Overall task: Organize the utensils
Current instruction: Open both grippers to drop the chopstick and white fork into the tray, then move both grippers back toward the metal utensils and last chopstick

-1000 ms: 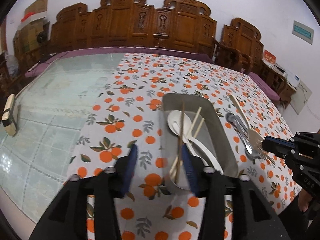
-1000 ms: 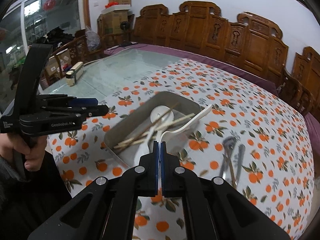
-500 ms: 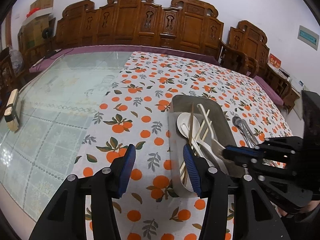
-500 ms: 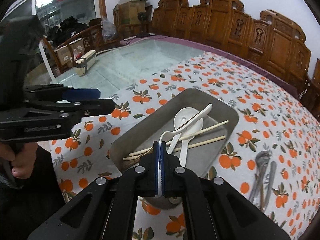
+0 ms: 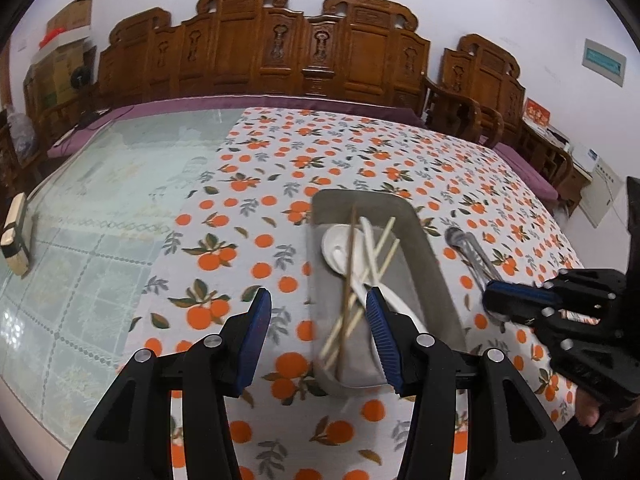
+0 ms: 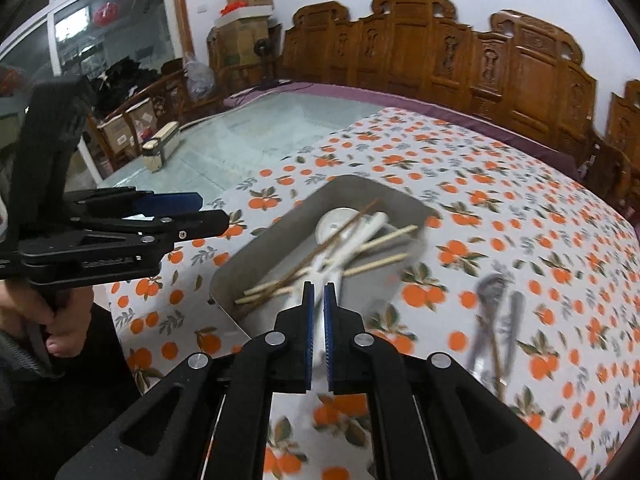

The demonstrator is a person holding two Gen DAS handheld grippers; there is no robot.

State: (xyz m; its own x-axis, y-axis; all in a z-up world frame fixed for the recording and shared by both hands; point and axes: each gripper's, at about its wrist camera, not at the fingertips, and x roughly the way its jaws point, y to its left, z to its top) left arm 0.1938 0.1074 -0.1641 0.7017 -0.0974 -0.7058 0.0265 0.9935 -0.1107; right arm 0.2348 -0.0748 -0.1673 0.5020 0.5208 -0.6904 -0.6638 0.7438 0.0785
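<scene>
A grey metal tray (image 5: 424, 256) (image 6: 276, 236) lies on the orange-print cloth and holds white plastic spoons (image 5: 336, 246) (image 6: 362, 232) and several chopsticks (image 5: 350, 264) (image 6: 384, 236). Metal utensils (image 5: 470, 250) (image 6: 496, 320) lie on the cloth right of the tray. My left gripper (image 5: 318, 312) is open and empty above the tray's near left corner; it also shows in the right wrist view (image 6: 192, 208). My right gripper (image 6: 319, 292) has its jaws slightly apart over the tray's near end, with a white spoon handle (image 6: 332, 276) lying just beyond them; in the left wrist view (image 5: 516, 302) it hangs right of the tray.
Carved wooden chairs (image 5: 280, 52) line the table's far edge. The left half of the table is bare glass (image 5: 100, 208) with a small wooden box (image 5: 16, 236) (image 6: 162, 146) on it. Cardboard boxes (image 6: 244, 12) stand in the far corner.
My right gripper has opened a little and the white spoon it held now rests in the tray. The right gripper has drawn back toward the right. My left gripper stays open.
</scene>
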